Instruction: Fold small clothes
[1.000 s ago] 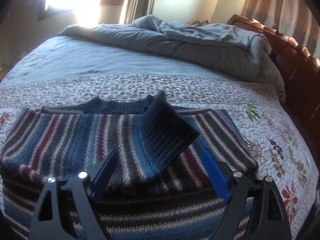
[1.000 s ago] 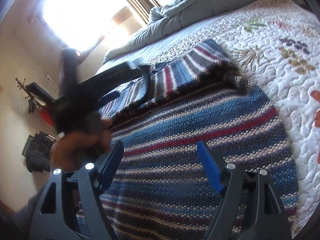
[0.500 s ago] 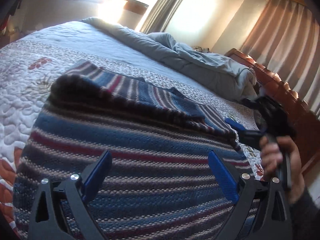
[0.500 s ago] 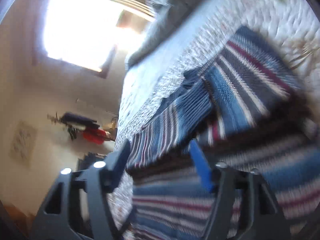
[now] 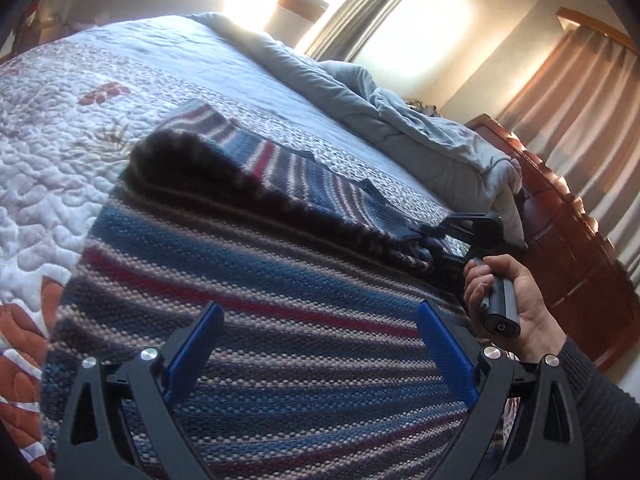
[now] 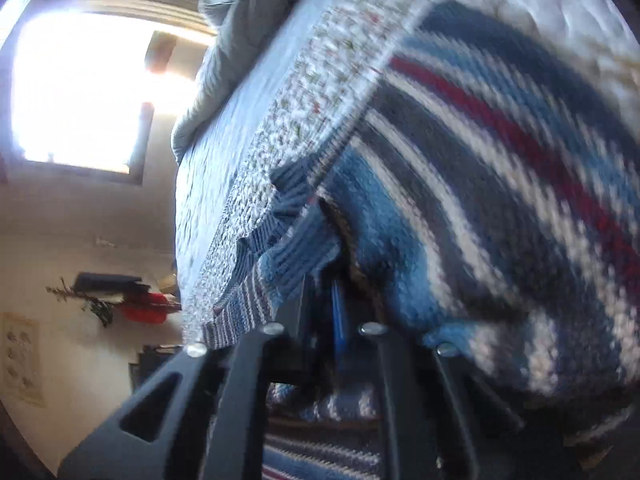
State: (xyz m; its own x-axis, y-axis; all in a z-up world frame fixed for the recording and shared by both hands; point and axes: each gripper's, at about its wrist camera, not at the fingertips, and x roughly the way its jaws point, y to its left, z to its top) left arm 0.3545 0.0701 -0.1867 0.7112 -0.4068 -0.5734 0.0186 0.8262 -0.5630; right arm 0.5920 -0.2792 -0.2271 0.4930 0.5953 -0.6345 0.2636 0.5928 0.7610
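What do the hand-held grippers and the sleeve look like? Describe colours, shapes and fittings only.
The left hand-held gripper has two black plastic fingers with triangular cut-outs, silver round bolt heads and ribbed bright-blue pads. The right hand-held gripper is built the same: black frame, silver bolts, blue pad. Its handle is a dark bar with a round button at the end. The sleeve is dark grey ribbed knit.

Lower frame: the left gripper shows black triangular-cutout arms, silver screws, ribbed blue pads. Lower right, a dark ribbed knit sleeve.
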